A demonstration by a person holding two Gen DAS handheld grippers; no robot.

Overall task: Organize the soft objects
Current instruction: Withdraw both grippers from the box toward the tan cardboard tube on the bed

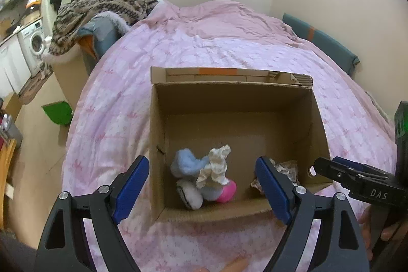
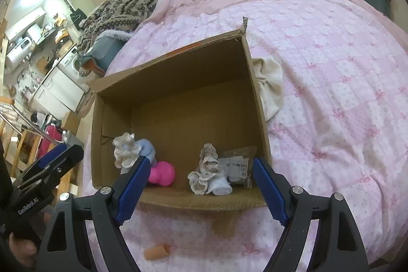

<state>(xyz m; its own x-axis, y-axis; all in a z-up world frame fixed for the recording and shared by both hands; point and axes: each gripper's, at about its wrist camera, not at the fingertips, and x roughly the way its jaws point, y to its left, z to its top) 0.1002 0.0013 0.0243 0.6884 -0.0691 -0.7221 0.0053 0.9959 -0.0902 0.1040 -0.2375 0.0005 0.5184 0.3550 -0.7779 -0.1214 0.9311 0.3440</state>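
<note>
An open cardboard box (image 1: 229, 93) (image 2: 257, 98) sits on the pink bed. Inside lie a blue fluffy sock with a cream frilly sock (image 1: 215, 166) (image 2: 126, 149), a pink soft toy (image 1: 227, 193) (image 2: 163, 173), a second frilly sock (image 2: 207, 171) and a clear packet (image 2: 237, 166). My left gripper (image 1: 202, 189) is open and empty above the box's near edge. My right gripper (image 2: 197, 189) is open and empty over the near edge. A cream cloth (image 2: 271, 86) lies outside, against the box's right wall. A small tan tube (image 2: 156, 252) lies on the bed in front.
The pink patterned quilt (image 1: 204, 47) (image 2: 331, 68) covers the bed. A patterned blanket pile (image 1: 102, 9) sits at the far left corner. A teal headboard pad (image 1: 323, 40) lines the right wall. A kitchen area with a washing machine (image 1: 33, 42) lies left.
</note>
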